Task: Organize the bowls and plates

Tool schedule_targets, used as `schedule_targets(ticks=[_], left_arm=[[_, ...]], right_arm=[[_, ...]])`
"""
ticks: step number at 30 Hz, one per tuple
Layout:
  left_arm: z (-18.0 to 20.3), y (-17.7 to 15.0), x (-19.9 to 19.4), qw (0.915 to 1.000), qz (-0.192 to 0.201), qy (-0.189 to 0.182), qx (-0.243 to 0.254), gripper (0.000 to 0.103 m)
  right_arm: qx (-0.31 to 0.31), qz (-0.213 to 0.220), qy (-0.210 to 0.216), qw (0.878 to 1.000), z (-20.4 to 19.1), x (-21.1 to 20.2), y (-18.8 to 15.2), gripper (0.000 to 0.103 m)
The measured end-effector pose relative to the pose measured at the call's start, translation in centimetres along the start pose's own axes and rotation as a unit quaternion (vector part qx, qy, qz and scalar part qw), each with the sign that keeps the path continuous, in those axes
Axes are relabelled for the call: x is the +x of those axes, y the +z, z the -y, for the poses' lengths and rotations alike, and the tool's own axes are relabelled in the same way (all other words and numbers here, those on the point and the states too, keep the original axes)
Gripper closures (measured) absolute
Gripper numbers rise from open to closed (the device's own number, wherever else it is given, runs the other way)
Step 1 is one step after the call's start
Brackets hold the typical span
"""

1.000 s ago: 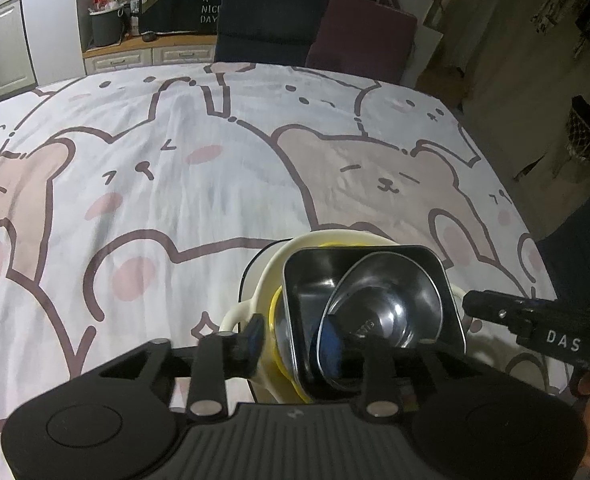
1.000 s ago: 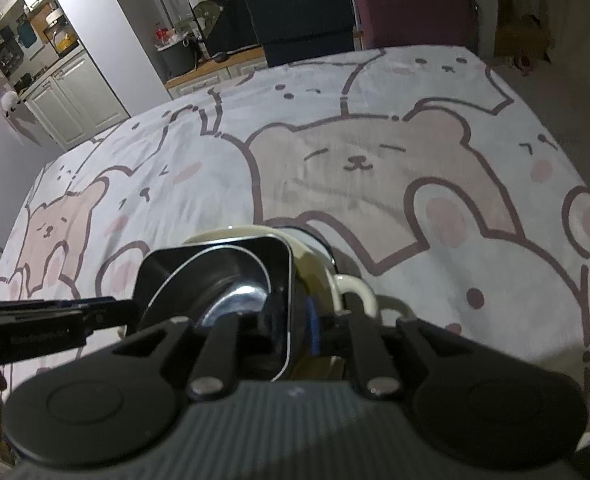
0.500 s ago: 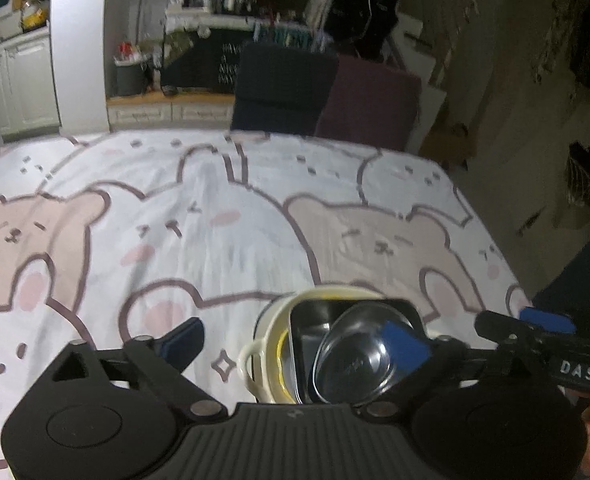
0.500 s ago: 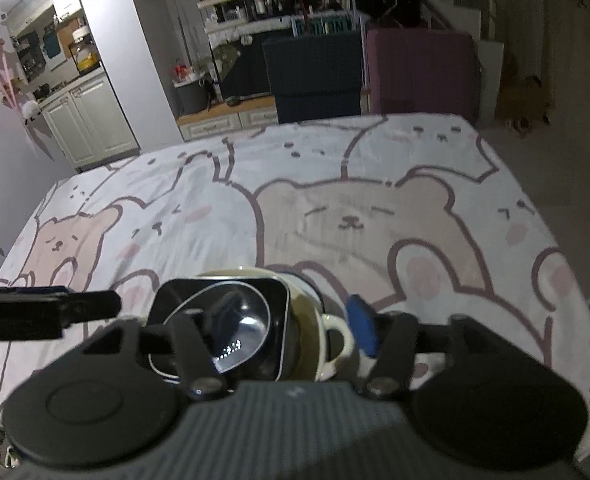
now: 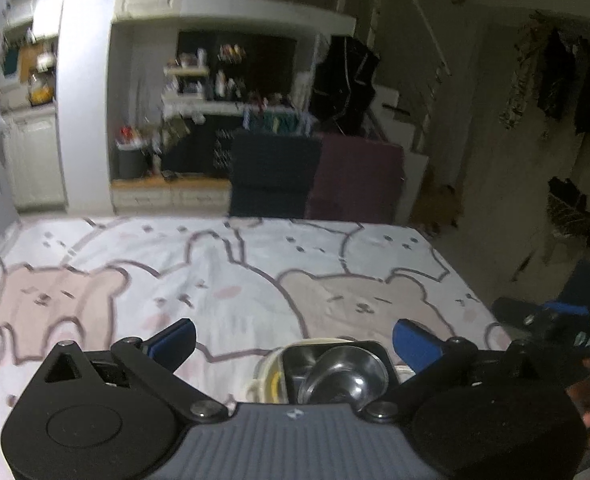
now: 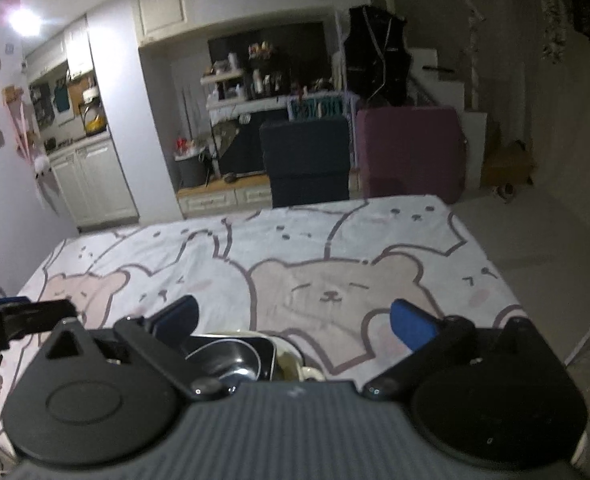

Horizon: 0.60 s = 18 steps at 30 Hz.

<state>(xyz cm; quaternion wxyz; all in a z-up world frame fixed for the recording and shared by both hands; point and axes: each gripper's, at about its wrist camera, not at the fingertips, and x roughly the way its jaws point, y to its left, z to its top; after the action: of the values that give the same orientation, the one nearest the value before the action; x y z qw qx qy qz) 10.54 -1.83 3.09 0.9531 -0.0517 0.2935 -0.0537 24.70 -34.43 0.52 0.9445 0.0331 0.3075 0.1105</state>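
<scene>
A stack of dishes sits on the bear-print tablecloth (image 5: 223,280) near its front edge: a round steel bowl (image 5: 345,378) lies in a square dark steel dish (image 5: 295,372), which lies in a cream pot (image 5: 263,364) with handles. My left gripper (image 5: 293,338) is open and empty, raised above and behind the stack. My right gripper (image 6: 295,320) is open and empty too, above the same stack (image 6: 231,354). Each gripper's body hides the stack's near part.
The tablecloth (image 6: 335,248) covers a table that ends at the right, with floor beyond. A dark blue chair (image 5: 273,176) and a maroon chair (image 5: 357,180) stand at the far edge. The other gripper shows at the right (image 5: 567,332) and left (image 6: 19,320) margins.
Both grippers were closed at the stack's rim a second ago. They have opened, let go and pulled up and back. The stack stays on the table.
</scene>
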Motion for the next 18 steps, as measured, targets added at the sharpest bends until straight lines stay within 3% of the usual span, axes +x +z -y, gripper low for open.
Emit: schedule_targets(ticks=[12,18], left_arm=[[1.1,-4.1,-4.8,0.9975,0.050,0.020,0.047,0.000],[1.1,-7.2,-5.9,0.9962,0.042,0.028,0.070,0.000]], right_arm=[[-0.015,0.064,0.025,0.998,0.1,-5.0,-3.3,0.000],[-0.030,0.053,0.017,0.998,-0.2,-6.0,-5.3,0.000]])
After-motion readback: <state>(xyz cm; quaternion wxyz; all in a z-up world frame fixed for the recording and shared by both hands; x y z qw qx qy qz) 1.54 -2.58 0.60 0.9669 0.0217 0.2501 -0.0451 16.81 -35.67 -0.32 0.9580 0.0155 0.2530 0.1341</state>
